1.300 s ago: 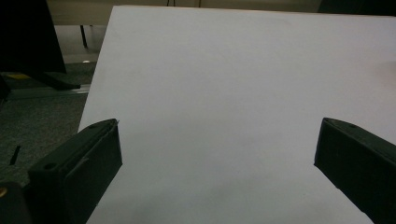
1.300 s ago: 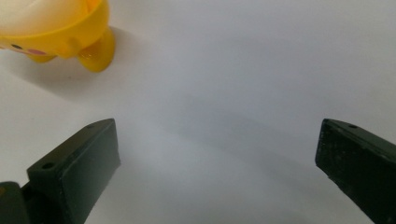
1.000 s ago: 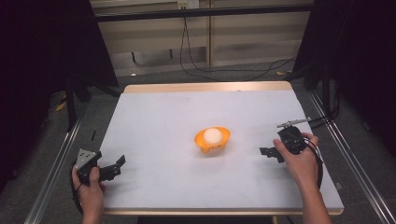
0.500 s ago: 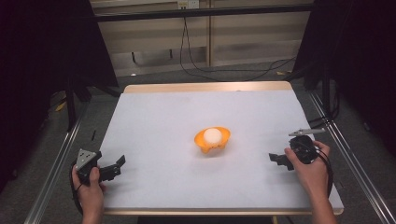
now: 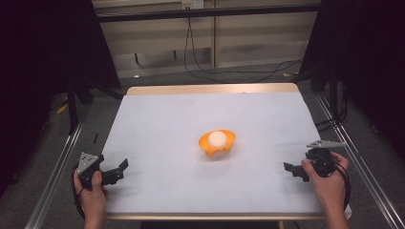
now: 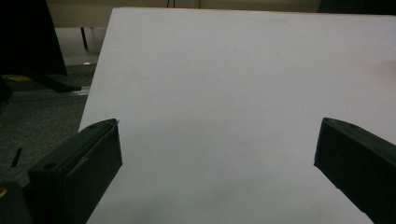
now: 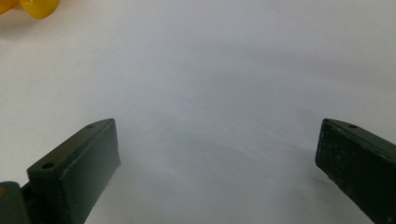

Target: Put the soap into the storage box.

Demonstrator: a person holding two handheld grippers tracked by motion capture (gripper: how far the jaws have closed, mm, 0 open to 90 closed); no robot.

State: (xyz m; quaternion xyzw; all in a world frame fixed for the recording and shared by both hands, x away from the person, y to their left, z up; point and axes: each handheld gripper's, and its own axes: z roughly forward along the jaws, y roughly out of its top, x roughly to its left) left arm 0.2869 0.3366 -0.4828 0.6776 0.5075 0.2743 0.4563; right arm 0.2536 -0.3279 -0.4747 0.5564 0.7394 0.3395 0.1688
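An orange bowl (image 5: 218,144) with a white ball (image 5: 218,139) in it sits at the middle of the white table (image 5: 167,124). My left gripper (image 5: 118,171) rests at the table's front left corner, held in a hand, its jaws wide open over bare white surface (image 6: 215,140). Over at the front right, my right gripper (image 5: 292,170) is also held open with nothing between its jaws. A yellow-orange edge of the bowl (image 7: 35,7) peeks in at the top left of the right gripper view.
A metal rail (image 5: 52,176) runs along the left side of the table and another (image 5: 363,167) along the right. Black cables (image 5: 229,71) lie on the floor beyond the far edge. Dark curtains (image 5: 43,62) stand at both sides.
My right gripper has pulled back from near the bowl toward the front right corner of the table. The left gripper and the bowl have stayed put.
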